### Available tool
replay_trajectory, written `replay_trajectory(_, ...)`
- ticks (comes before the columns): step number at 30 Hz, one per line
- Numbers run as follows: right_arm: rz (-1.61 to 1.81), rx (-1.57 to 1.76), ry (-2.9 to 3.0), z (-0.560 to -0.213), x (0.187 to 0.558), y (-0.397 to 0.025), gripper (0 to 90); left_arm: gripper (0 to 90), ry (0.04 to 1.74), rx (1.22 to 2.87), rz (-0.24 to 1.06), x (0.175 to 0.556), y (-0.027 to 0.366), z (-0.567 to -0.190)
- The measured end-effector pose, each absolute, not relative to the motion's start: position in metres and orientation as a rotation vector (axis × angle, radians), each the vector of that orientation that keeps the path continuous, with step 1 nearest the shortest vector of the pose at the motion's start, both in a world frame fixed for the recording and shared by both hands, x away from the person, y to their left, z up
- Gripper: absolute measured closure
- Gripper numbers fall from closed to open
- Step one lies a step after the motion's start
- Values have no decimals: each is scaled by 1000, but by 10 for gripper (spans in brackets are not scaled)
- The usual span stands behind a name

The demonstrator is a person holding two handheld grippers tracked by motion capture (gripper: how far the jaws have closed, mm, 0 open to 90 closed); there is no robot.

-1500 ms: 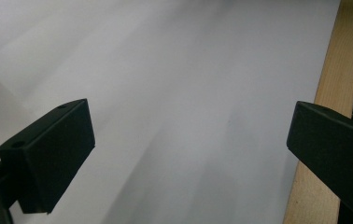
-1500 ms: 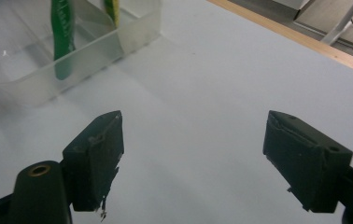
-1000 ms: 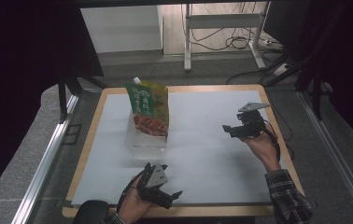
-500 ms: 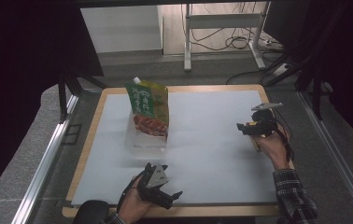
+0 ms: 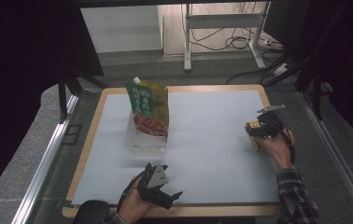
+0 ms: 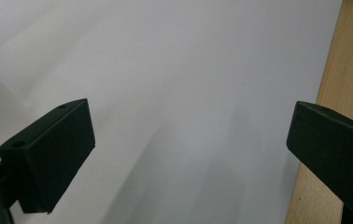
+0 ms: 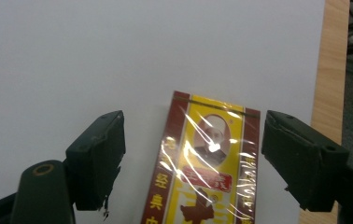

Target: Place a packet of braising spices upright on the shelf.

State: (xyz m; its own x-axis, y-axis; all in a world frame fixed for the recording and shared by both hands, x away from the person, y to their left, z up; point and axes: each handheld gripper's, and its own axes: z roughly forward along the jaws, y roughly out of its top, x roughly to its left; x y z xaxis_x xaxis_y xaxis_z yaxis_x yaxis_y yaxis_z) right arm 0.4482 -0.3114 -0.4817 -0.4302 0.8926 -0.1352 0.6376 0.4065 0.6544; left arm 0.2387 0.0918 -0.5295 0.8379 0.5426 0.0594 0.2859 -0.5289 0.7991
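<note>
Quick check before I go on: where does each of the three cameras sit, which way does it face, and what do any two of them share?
High view: above the person's side, looking forward and down on the white board, green pouch, both forearms and grippers.
Left gripper view: rides the left gripper, looking along its open jaws at bare board near the wooden edge.
Right gripper view: rides the right gripper, jaws open either side of the yellow packet.
Shared: high and right gripper views both show the packet.
</note>
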Motion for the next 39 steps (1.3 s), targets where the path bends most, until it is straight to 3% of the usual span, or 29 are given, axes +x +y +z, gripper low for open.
replay_trajectory(15, 661, 1401, 2221, -500, 454, -322, 210, 9, 601, 2156, 382, 239, 91, -530)
replay_trajectory(21, 669, 1450, 2239, -502, 455, -323, 278, 9, 598, 2160, 382, 238, 91, -530)
replay_trajectory(24, 656, 1455, 2242, -500, 454, -322, 316, 9, 599, 2158, 381, 238, 91, -530)
replay_trajectory(39, 749, 1246, 2349, -474, 441, -292, 324, 9, 602, 2153, 384, 239, 92, -529)
